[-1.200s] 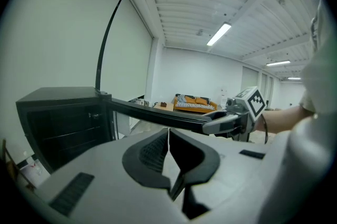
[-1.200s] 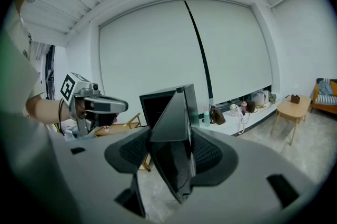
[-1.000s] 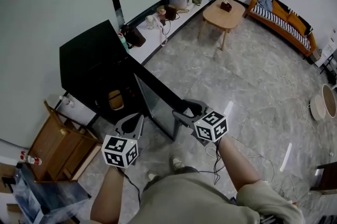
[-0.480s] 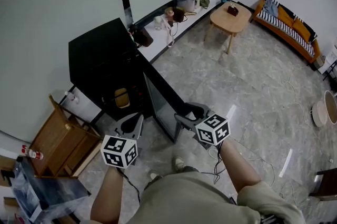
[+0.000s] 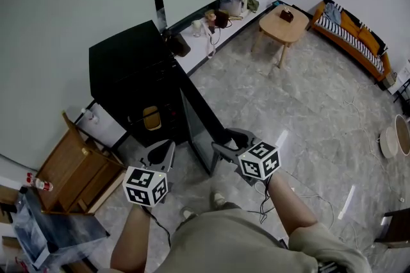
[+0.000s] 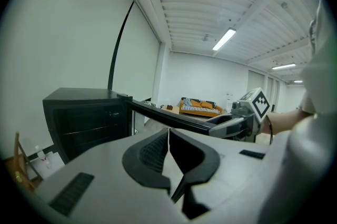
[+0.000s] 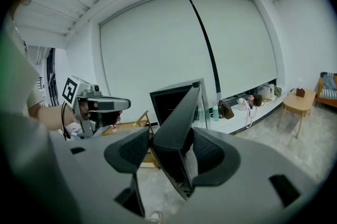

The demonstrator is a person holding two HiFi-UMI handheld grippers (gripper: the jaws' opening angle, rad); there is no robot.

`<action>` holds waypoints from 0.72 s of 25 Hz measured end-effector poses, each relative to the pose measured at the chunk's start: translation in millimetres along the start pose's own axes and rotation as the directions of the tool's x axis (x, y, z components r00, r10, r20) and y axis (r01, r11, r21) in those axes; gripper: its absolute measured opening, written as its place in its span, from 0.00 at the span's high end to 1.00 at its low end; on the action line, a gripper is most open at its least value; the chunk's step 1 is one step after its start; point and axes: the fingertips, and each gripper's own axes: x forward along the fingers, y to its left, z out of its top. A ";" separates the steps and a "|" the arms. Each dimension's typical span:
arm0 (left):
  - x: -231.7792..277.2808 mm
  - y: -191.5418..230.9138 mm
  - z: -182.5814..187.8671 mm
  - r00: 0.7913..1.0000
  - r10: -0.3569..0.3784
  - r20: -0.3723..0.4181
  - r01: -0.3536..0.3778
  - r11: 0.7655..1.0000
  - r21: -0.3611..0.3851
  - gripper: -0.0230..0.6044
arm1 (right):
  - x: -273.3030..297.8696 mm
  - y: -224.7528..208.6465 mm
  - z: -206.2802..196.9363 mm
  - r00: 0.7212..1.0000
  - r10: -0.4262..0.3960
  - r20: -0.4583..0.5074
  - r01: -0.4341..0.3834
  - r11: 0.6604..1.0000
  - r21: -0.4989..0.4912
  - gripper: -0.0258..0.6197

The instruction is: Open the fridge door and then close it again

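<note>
Between right gripper (image 7: 171, 136) jaws: fridge door (image 7: 181, 110) edge, pinched; left gripper (image 6: 168, 139) pressed together.

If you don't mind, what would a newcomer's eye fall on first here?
The black fridge by the wall stands with its door open, and the right gripper has its jaws clamped on the door's edge. The left gripper hangs to its left, jaws shut and empty. An orange sofa lines the far right wall.
</note>
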 end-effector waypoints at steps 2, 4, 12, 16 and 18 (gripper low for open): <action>-3.7 1.3 -1.0 1.000 0.001 0.001 -0.001 1.000 -0.001 0.95 | 1.9 5.9 -0.3 1.000 0.012 0.000 -0.012 1.000 0.005 0.60; -7.4 2.8 -2.3 1.000 0.004 0.001 -0.004 1.000 -0.001 0.95 | 4.2 12.2 -0.4 1.000 0.025 0.001 -0.025 1.000 0.007 0.60; -25.0 11.7 -7.3 1.000 0.027 -0.002 -0.027 1.000 -0.008 0.95 | 16.6 37.5 2.4 0.997 0.071 -0.003 -0.071 0.997 -0.005 0.60; -38.1 21.5 -11.5 0.999 0.046 -0.004 -0.046 0.999 -0.016 0.95 | 27.3 51.5 4.5 0.997 0.079 -0.002 -0.079 0.997 -0.023 0.60; -44.3 26.8 -13.7 0.998 0.060 -0.005 -0.060 0.998 -0.018 0.95 | 32.0 57.5 5.4 0.996 0.085 0.002 -0.085 0.996 -0.026 0.59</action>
